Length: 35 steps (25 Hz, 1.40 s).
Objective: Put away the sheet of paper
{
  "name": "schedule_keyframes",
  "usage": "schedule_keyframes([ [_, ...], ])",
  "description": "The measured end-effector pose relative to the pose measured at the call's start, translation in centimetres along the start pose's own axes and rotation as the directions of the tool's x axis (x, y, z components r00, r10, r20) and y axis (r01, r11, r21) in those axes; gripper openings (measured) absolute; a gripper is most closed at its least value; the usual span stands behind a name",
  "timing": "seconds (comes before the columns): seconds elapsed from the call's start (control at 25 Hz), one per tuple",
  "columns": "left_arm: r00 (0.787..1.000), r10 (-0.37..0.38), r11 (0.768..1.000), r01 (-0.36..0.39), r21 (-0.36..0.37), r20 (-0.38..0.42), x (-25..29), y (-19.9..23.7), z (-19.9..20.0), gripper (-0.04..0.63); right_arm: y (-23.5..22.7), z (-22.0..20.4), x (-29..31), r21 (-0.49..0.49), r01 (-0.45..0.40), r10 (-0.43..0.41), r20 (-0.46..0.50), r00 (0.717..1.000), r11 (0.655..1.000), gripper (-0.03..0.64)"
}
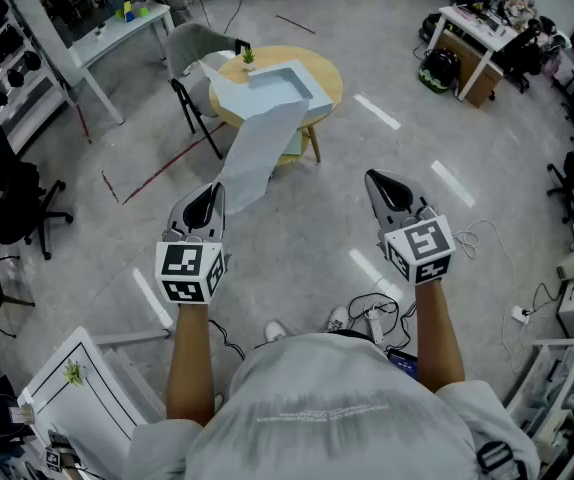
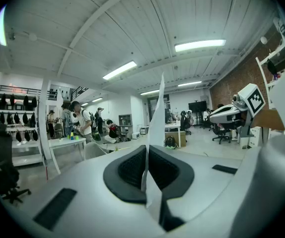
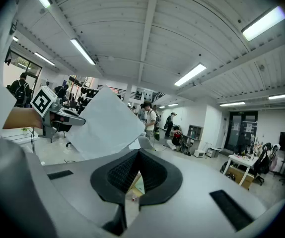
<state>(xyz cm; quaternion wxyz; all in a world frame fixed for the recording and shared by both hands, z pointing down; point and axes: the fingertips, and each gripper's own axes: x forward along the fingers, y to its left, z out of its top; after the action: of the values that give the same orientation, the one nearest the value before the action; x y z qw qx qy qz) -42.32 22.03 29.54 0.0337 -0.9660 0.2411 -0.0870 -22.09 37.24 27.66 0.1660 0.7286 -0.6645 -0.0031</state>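
The person wears a light grey short-sleeved T-shirt (image 1: 352,438) with a faint line of print across the back. A black strap (image 1: 494,458) shows by the right shoulder, and the shoes (image 1: 275,330) are white. The left gripper (image 1: 210,196) and the right gripper (image 1: 377,180) have smooth pale grey shells that taper to a beak, lined inside with black ribbed pads (image 2: 127,168). Black rectangular slots (image 2: 55,208) are set into the shells. Each gripper carries a white cube (image 1: 189,271) printed with black square markers.

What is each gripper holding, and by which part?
Left gripper pinches the sheet of paper by its near edge; right gripper holds nothing.
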Motion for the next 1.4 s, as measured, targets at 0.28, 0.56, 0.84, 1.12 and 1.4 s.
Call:
schedule_keyframes([
  [0.28,1.0,0.007,0.998,-0.007,0.061,0.002,0.8,-1.6,0.8,0.017,-0.9,-0.3,0.0,-0.01,-0.028,0.028,0.023,0.999,1.0,0.028],
  [0.56,0.999,0.03,0.996,-0.028,0.087,-0.018,2.5,-3.9,1.3,0.017,-3.9,-1.9,0.3,0.005,-0.045,0.045,0.028,0.999,0.999,0.028],
  [0.84,0.997,0.07,0.995,-0.067,0.079,-0.04,5.6,-7.9,1.4,0.017,-9.2,-3.8,0.0,0.043,-0.095,0.091,0.078,0.993,0.995,0.028],
  [1.12,0.99,0.107,0.992,-0.1,0.082,-0.087,9.2,-11.8,1.1,0.018,-14.3,-6.9,0.7,0.021,-0.128,0.126,0.062,0.99,0.992,0.028],
  [1.4,0.99,0.097,0.994,-0.091,0.06,-0.103,12.9,-11.3,0.4,0.017,-17.2,-8.7,2.9,0.091,-0.101,0.097,0.047,0.994,0.991,0.028],
])
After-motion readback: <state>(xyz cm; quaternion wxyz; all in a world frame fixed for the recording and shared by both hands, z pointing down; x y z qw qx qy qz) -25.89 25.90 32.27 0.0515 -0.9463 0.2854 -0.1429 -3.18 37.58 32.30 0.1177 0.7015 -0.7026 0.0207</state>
